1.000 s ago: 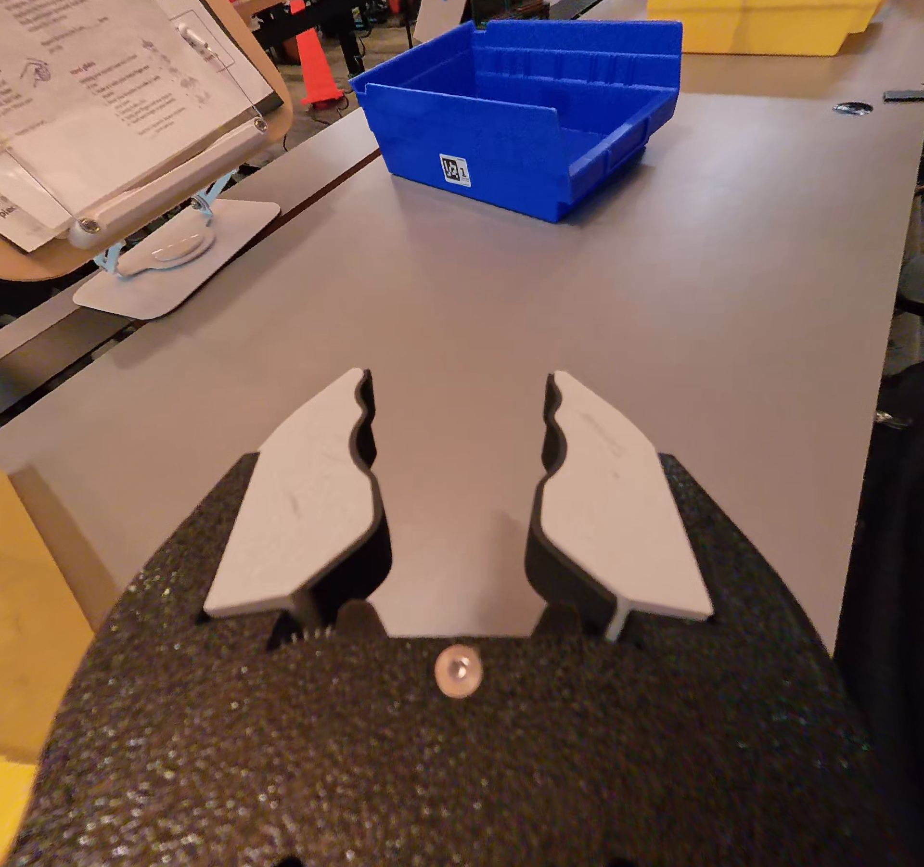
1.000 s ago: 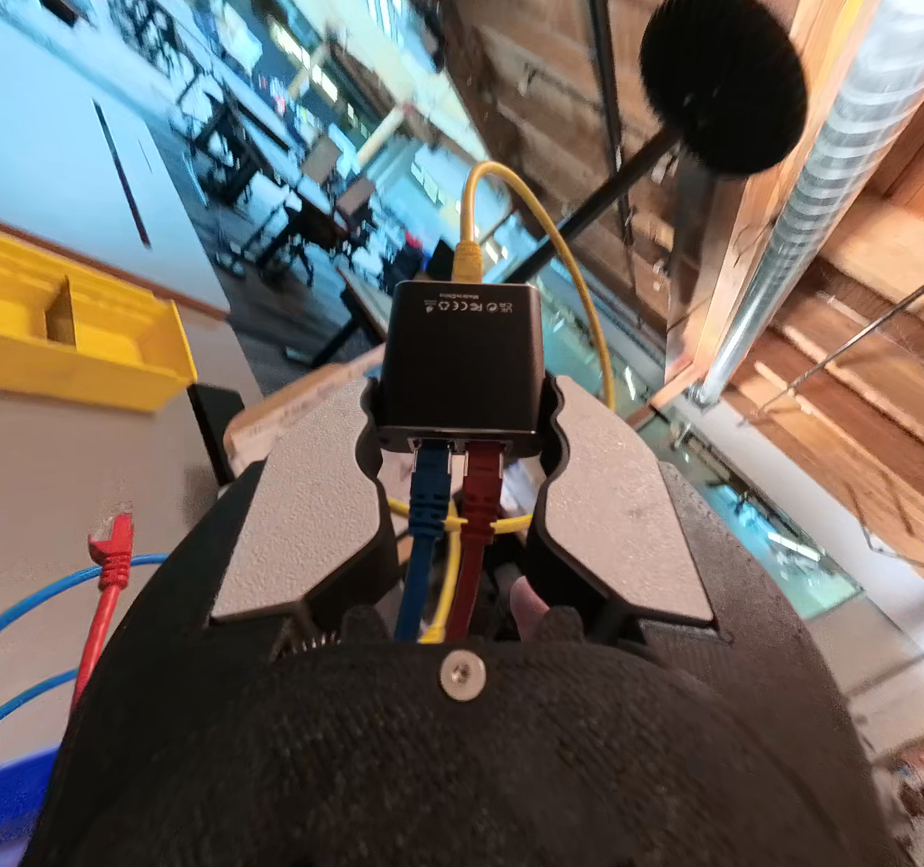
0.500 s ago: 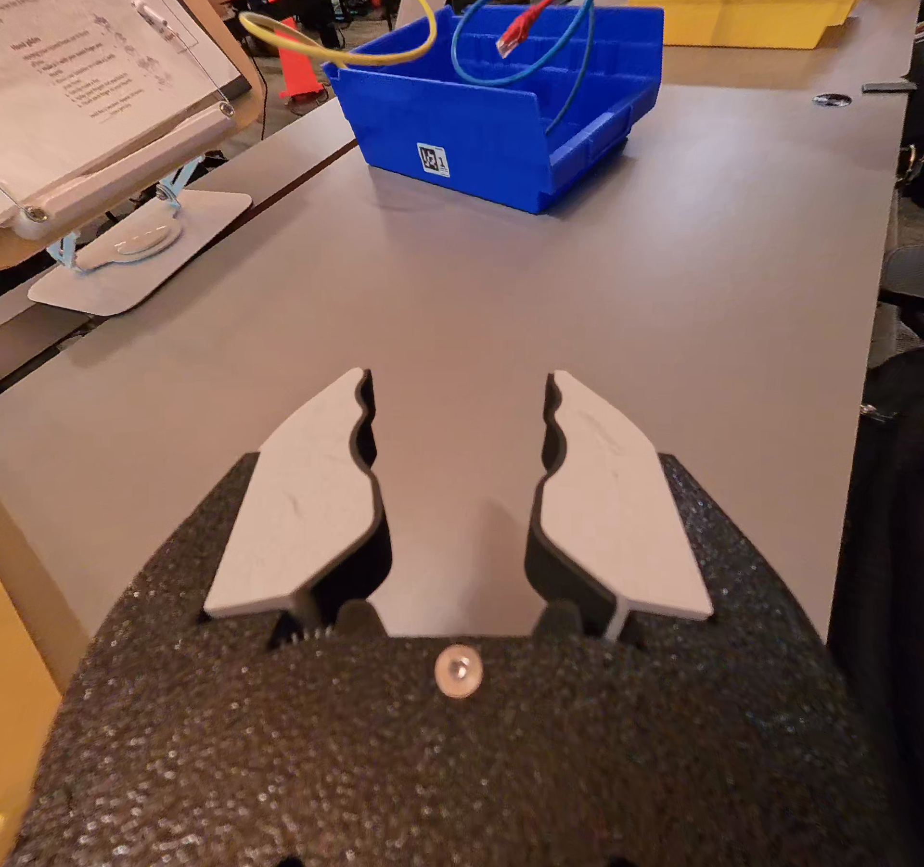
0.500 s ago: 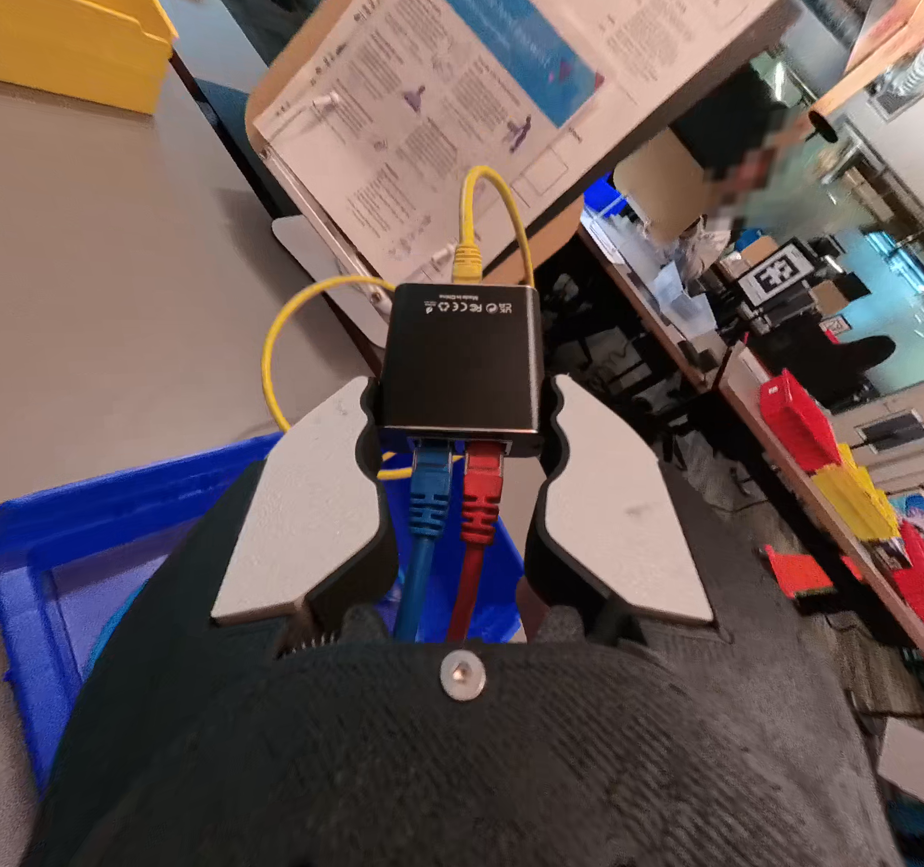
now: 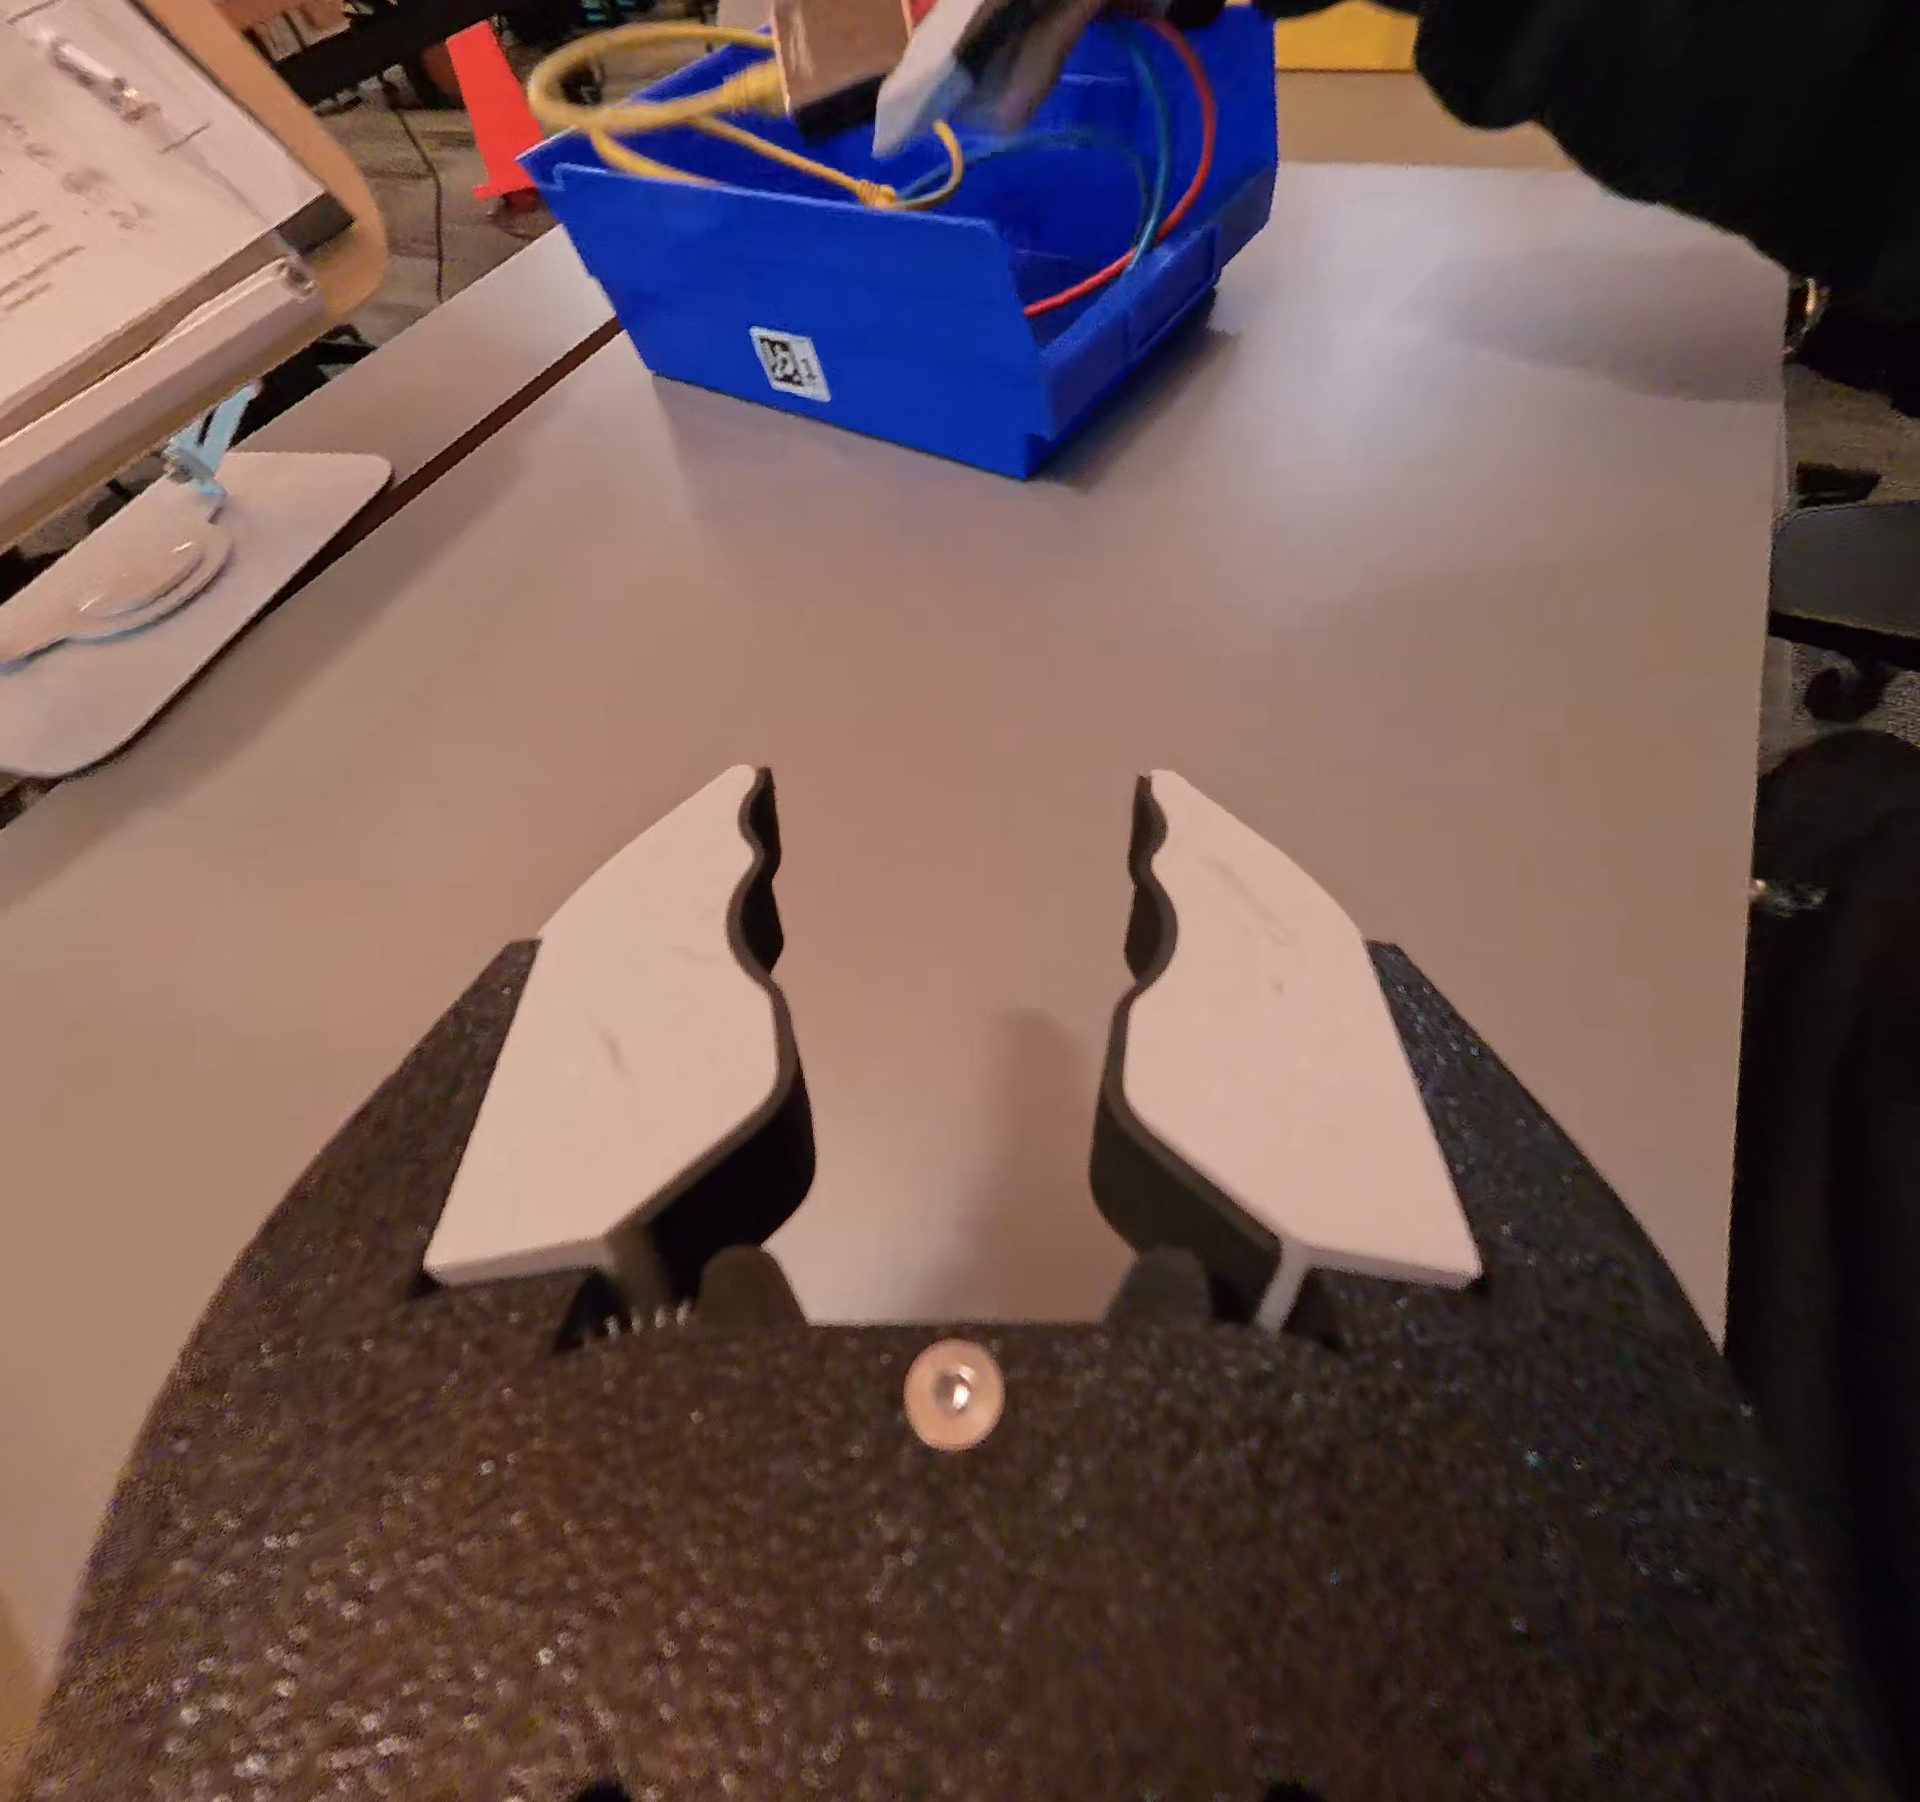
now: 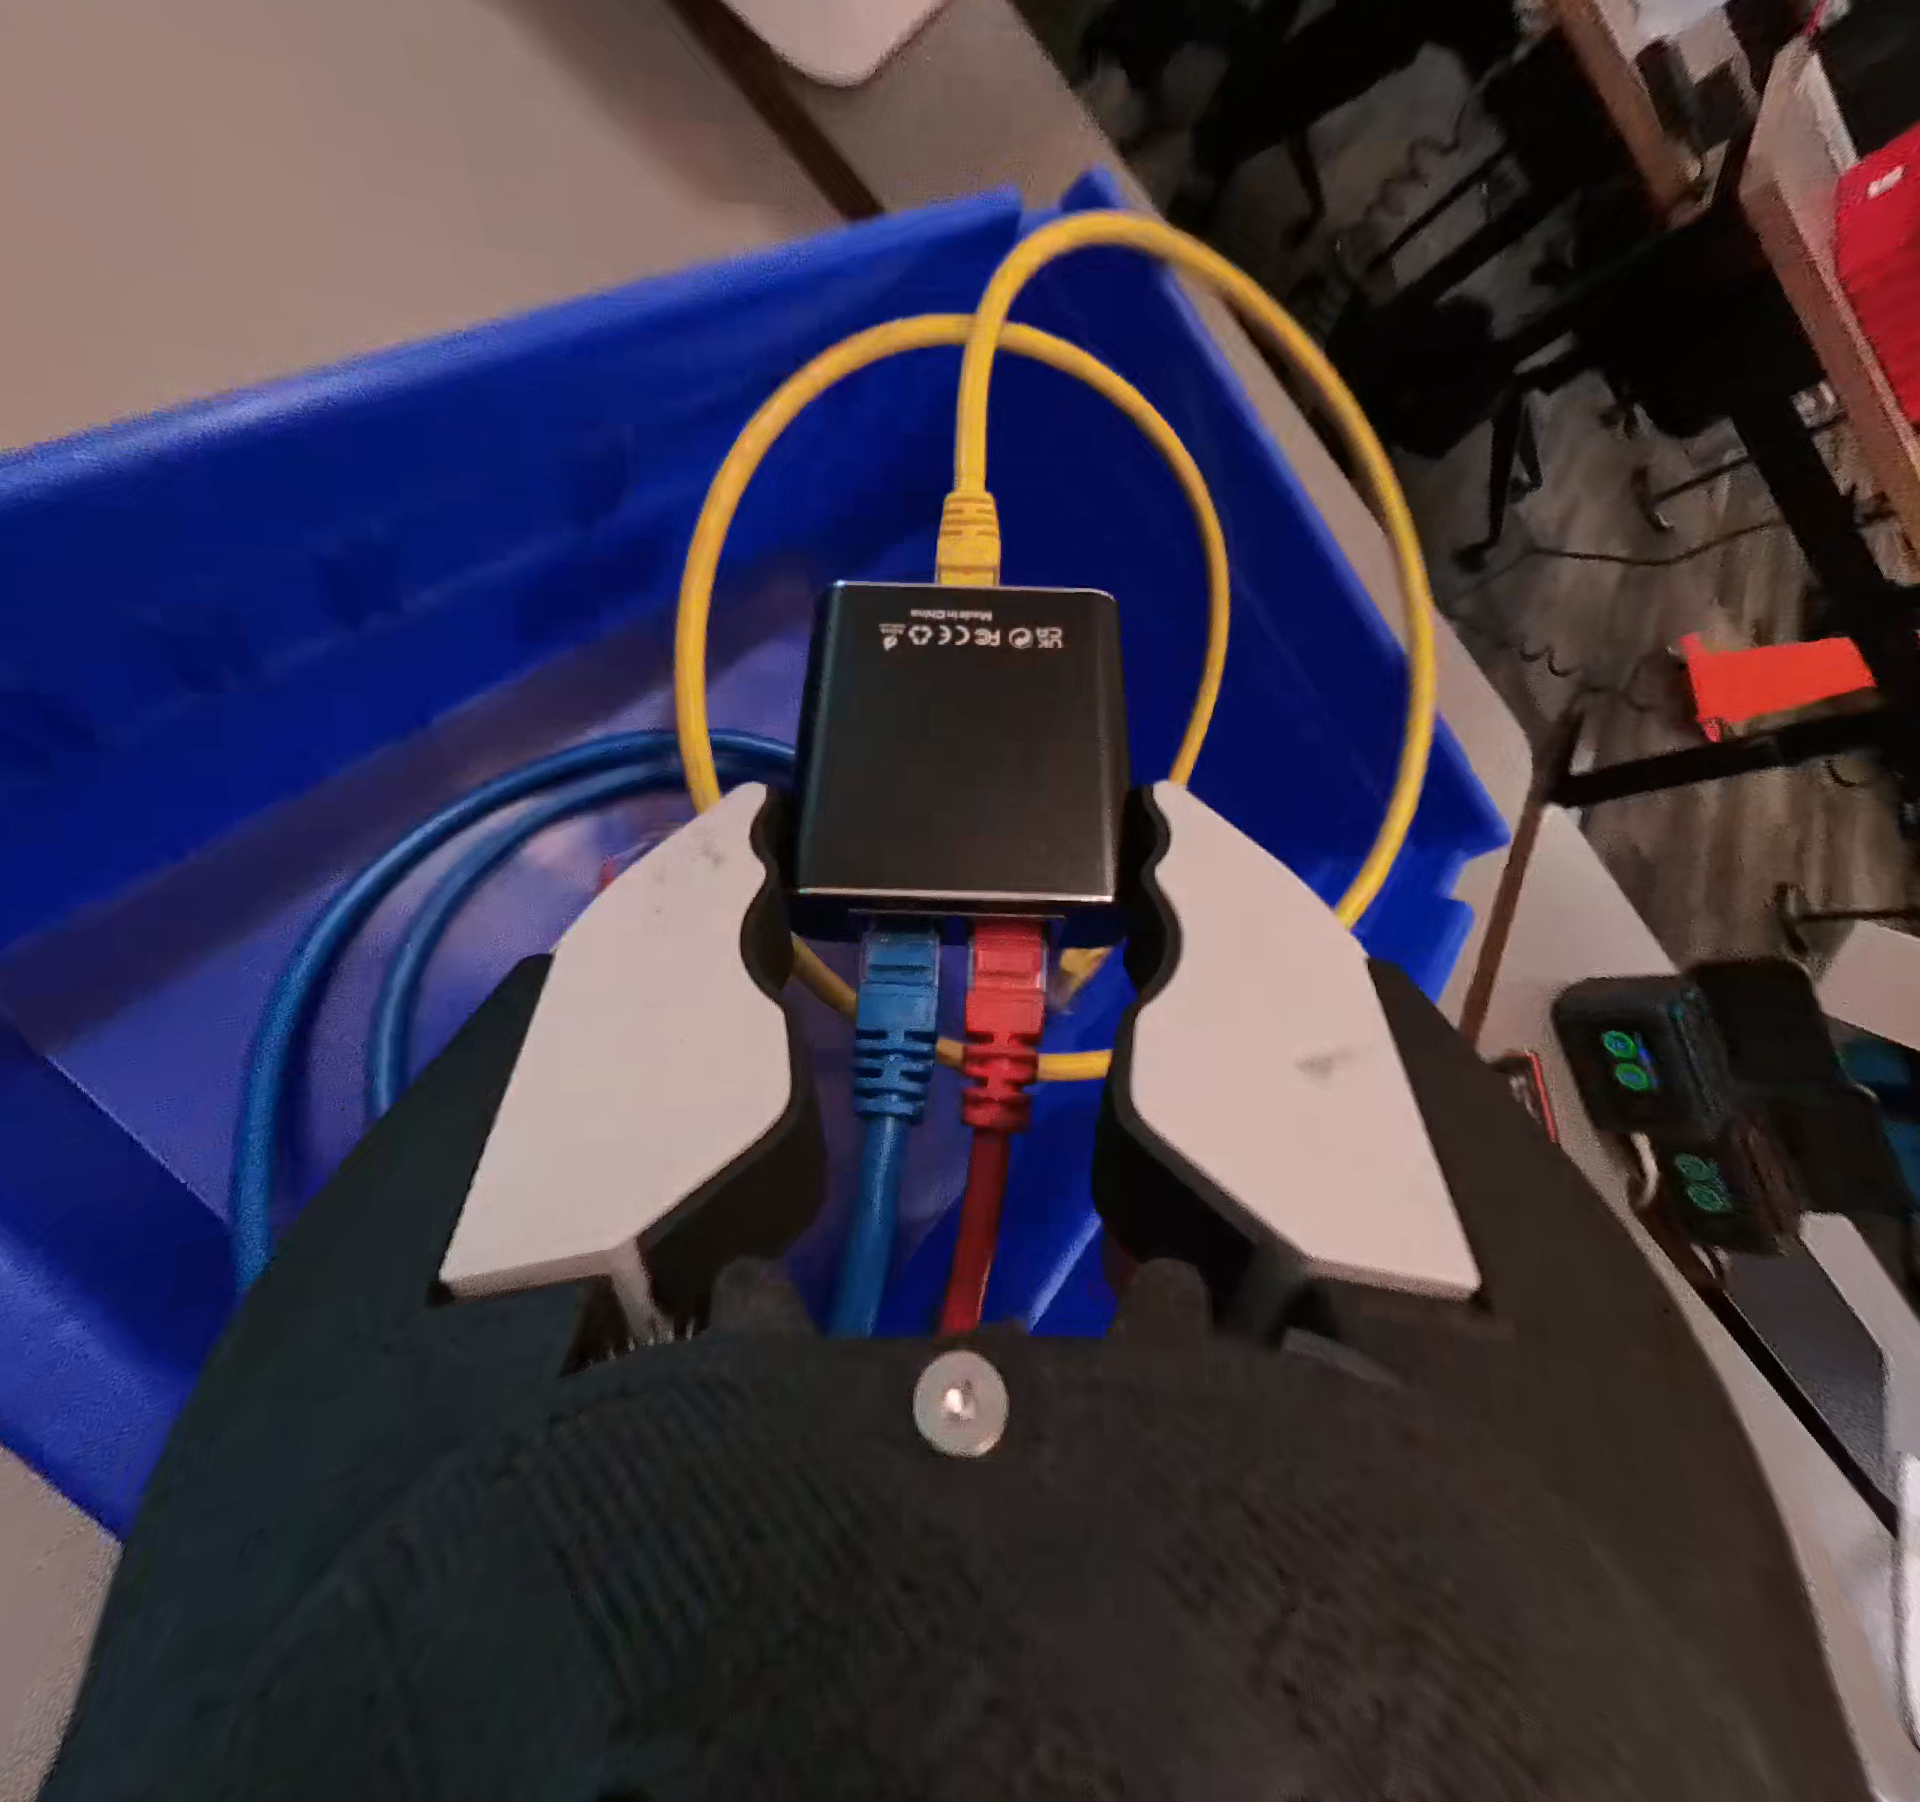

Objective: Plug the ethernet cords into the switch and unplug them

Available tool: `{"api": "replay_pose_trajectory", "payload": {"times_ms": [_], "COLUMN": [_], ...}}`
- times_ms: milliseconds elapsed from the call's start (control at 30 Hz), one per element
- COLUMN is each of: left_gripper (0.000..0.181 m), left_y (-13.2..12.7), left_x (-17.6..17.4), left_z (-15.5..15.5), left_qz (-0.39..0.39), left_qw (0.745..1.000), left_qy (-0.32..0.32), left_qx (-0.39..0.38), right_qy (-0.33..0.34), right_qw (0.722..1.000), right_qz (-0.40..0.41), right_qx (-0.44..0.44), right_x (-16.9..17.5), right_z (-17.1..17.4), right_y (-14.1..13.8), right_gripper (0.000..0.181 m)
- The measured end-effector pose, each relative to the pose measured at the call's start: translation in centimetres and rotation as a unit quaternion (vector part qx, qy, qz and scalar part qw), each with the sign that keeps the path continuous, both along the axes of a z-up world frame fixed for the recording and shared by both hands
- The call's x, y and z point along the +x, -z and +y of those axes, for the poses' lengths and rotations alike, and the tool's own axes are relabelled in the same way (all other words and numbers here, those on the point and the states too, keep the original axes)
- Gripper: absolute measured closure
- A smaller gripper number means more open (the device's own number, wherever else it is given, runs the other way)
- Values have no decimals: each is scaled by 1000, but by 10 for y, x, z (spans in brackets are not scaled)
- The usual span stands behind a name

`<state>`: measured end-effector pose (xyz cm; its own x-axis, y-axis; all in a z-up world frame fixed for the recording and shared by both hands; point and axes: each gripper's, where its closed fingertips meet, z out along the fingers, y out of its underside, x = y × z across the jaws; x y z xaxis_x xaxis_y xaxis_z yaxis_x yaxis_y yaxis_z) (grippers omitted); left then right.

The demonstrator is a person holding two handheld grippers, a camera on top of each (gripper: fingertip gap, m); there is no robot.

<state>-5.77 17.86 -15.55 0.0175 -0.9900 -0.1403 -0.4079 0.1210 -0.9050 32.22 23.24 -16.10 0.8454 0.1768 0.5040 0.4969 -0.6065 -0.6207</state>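
Right gripper, swung down over the bin, clamps the switch with three cords plugged; left gripper gapes empty; lower gently, cords inside.

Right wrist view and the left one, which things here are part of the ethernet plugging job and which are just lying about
Part of the job:
switch, gripped by the right gripper
blue cord, red cord and yellow cord, all plugged in
blue bin beneath them
left gripper, open and empty

Just lying about:
document stand
yellow bin
orange cone
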Motion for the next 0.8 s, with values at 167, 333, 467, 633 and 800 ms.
{"api": "replay_pose_trajectory", "payload": {"times_ms": [167,333,467,633,800], "left_gripper": [112,98,81,92,161], "left_y": [-7,-15,-6,28,30], "left_x": [62,149,222,263,259], "left_z": [-18,-16,1,37,49], "left_qz": [-23,-60,-50,1,-13], "left_qw": [1000,997,990,973,975], "left_qy": [4,-49,-118,-214,-207], "left_qx": [16,-19,-53,-84,-83], "right_qy": [61,160,158,164,174], "right_qw": [997,959,942,956,954], "right_qz": [-13,136,182,117,107], "right_qx": [51,192,234,214,220], "right_x": [9,0,-27,-36,-47], "right_z": [-23,-104,-142,-144,-129], "right_y": [-40,-82,-60,-49,-51], "right_gripper": [99,91,94,88,85]}}
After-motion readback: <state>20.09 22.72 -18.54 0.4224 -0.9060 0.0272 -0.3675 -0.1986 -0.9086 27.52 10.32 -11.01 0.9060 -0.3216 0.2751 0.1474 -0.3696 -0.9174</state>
